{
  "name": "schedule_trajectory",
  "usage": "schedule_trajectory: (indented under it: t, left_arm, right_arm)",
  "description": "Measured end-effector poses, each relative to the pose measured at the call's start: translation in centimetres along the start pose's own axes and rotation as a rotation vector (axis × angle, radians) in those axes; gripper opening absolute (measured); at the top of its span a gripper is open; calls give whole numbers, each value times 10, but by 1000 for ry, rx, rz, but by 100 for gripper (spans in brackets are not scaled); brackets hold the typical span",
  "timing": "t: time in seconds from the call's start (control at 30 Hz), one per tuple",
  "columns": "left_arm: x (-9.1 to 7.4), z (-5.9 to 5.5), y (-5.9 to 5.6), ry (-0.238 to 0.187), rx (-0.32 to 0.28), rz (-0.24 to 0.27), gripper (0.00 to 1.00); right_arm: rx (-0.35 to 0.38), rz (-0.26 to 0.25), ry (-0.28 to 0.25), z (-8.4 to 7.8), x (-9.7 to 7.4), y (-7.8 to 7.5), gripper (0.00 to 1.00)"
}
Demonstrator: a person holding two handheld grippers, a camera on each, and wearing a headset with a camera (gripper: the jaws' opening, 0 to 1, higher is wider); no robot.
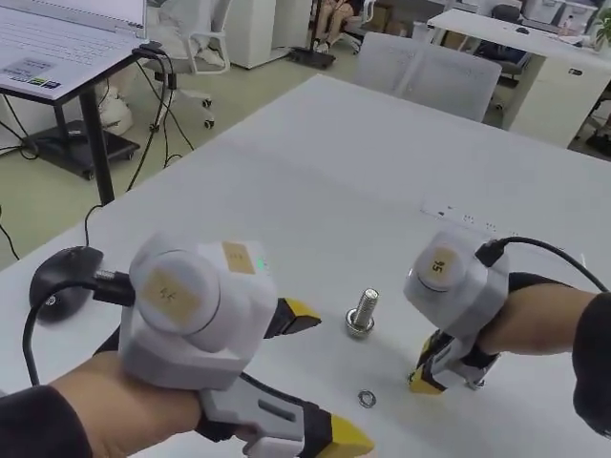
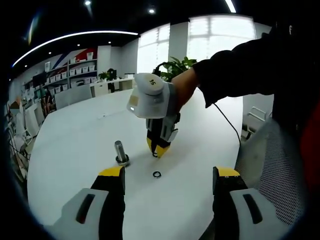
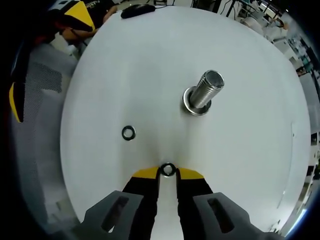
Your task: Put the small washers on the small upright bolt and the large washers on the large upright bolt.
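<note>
One upright steel bolt [image 1: 361, 312] [image 2: 120, 152] [image 3: 204, 92] stands on the white table [image 1: 315, 172]. A loose washer [image 1: 367, 398] [image 2: 157, 174] [image 3: 128, 132] lies flat in front of it. My right gripper [image 1: 426, 379] [image 2: 156, 151] [image 3: 168, 172] points down at the table right of the bolt, its yellow tips pinched on a small dark washer [image 3: 168, 169]. My left gripper [image 1: 325, 377] [image 2: 170, 172] hovers low at the near left, jaws wide open and empty, aimed towards the bolt and the loose washer.
A black mouse [image 1: 59, 279] [image 3: 137, 10] with its cable lies at the table's left edge. Beyond are a laptop [image 1: 57, 38] on a side desk, a grey chair [image 1: 425, 72] at the far edge, and a person's dark sleeve [image 2: 250, 65] behind the right gripper.
</note>
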State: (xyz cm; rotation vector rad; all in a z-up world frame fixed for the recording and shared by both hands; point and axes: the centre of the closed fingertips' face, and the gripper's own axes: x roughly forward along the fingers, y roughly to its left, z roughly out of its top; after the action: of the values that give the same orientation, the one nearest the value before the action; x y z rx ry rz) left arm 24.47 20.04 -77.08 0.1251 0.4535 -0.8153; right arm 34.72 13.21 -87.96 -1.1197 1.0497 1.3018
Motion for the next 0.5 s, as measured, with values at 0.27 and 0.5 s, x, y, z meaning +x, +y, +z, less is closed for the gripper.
schedule_trajectory:
  t: [0.27,0.5]
  left_arm:
    - [0,0,0,1,0,-3,71]
    - [0,0,1,0,0,-2,71]
  right_arm:
    - [-5,-6,1,0,0,0,14]
    - [-6,-4,11,-3,-2,0,14]
